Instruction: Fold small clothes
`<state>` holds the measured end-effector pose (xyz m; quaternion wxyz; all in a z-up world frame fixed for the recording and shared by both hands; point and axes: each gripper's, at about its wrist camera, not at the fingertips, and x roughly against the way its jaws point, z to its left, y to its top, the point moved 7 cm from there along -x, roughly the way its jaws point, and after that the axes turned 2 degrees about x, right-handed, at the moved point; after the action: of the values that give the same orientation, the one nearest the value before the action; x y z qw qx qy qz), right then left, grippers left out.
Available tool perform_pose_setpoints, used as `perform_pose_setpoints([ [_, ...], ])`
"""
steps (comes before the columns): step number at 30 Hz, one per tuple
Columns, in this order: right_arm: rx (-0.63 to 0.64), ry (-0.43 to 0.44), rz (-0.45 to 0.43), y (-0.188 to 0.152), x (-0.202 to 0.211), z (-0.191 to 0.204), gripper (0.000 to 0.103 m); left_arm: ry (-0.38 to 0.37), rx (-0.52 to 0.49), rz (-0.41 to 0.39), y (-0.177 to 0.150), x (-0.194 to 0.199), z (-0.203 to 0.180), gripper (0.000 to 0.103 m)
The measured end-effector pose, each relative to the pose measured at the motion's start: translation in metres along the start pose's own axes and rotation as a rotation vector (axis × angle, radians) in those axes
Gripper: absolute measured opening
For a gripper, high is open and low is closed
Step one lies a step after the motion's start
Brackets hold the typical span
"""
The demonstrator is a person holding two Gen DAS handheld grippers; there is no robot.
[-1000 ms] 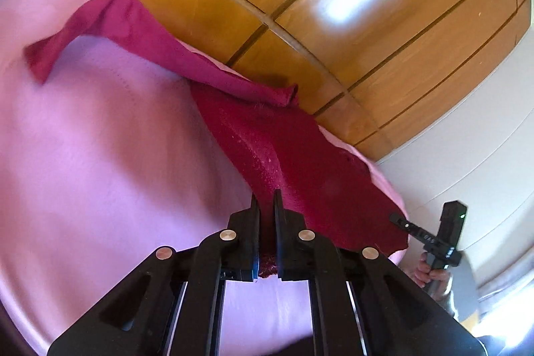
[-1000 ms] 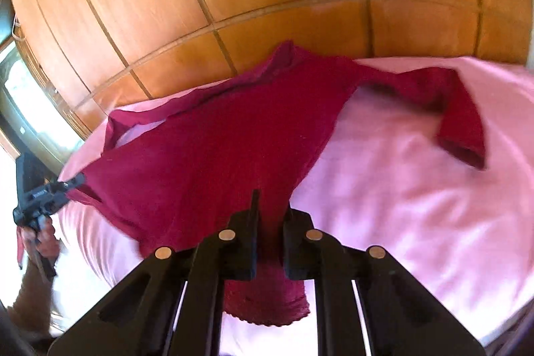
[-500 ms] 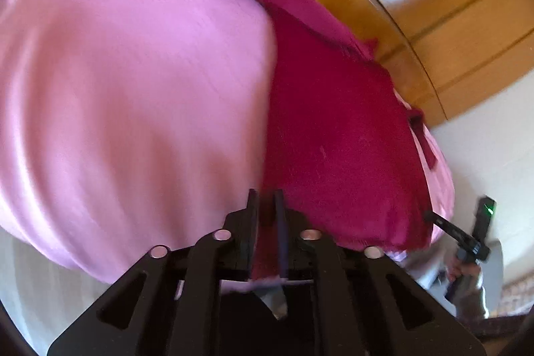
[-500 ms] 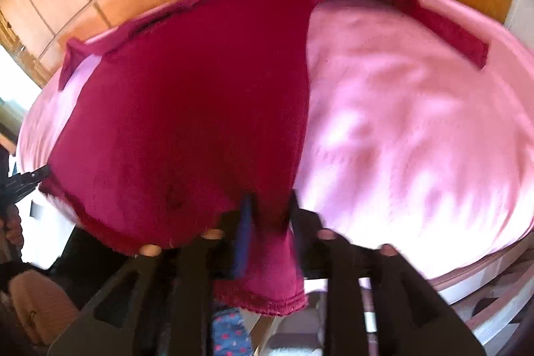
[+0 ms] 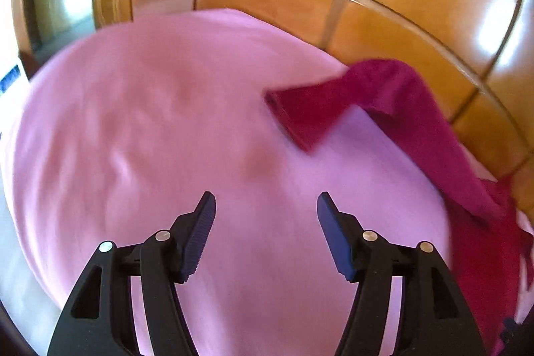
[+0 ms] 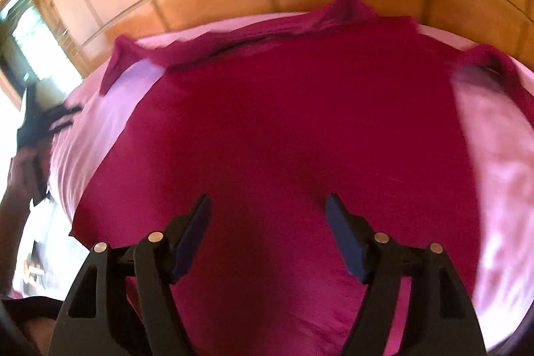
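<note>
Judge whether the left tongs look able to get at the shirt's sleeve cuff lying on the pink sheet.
Probably yes: the left tongs stand open, and only bare pink sheet lies between them and the sleeve cuff.

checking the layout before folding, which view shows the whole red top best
The right wrist view: the red top lies spread flat on the pink sheet, body and both sleeves visible, though blurred. The left wrist view catches only one sleeve and a strip of the body along its right edge.

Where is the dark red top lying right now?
The dark red top lies spread flat on the pink sheet, filling the right wrist view's centre; in the left wrist view only one sleeve shows, upper right.
</note>
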<state>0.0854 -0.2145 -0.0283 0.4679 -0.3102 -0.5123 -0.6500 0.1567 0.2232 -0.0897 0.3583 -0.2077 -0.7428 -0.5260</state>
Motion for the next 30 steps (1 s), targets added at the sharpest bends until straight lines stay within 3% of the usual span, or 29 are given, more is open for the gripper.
perform_pose_setpoints([
  [5, 0.007, 0.031, 0.014, 0.022, -0.031, 0.018, 0.078, -0.012, -0.103, -0.026, 0.027, -0.028, -0.018, 0.062],
  [9, -0.001, 0.058, -0.008, 0.043, -0.036, 0.023, 0.078, 0.054, -0.217, -0.02, 0.034, -0.06, -0.04, 0.062],
  [10, 0.0, 0.06, -0.015, 0.049, -0.038, 0.024, 0.078, 0.074, -0.222, -0.018, 0.037, -0.068, -0.04, 0.057],
  [11, 0.003, 0.062, -0.021, 0.055, -0.04, 0.024, 0.078, 0.069, -0.212, -0.007, 0.039, -0.075, -0.04, 0.03],
  [12, 0.008, 0.068, -0.025, 0.064, -0.046, 0.026, 0.078, 0.063, -0.193, 0.006, 0.042, -0.078, -0.037, 0.017],
  [14, 0.019, 0.077, -0.031, 0.079, -0.058, 0.03, 0.078, 0.038, -0.159, 0.003, 0.053, -0.076, -0.032, 0.009],
  [23, 0.106, 0.038, -0.055, 0.171, -0.134, 0.038, 0.075, -0.178, -0.087, 0.048, 0.086, 0.01, -0.004, 0.006],
  [27, 0.063, -0.001, -0.15, 0.233, -0.155, 0.035, 0.074, -0.249, 0.014, 0.109, 0.094, 0.048, 0.018, 0.006],
  [30, 0.027, -0.017, -0.229, 0.279, -0.159, 0.038, 0.074, -0.239, 0.137, 0.196, 0.097, 0.043, 0.043, 0.006],
])
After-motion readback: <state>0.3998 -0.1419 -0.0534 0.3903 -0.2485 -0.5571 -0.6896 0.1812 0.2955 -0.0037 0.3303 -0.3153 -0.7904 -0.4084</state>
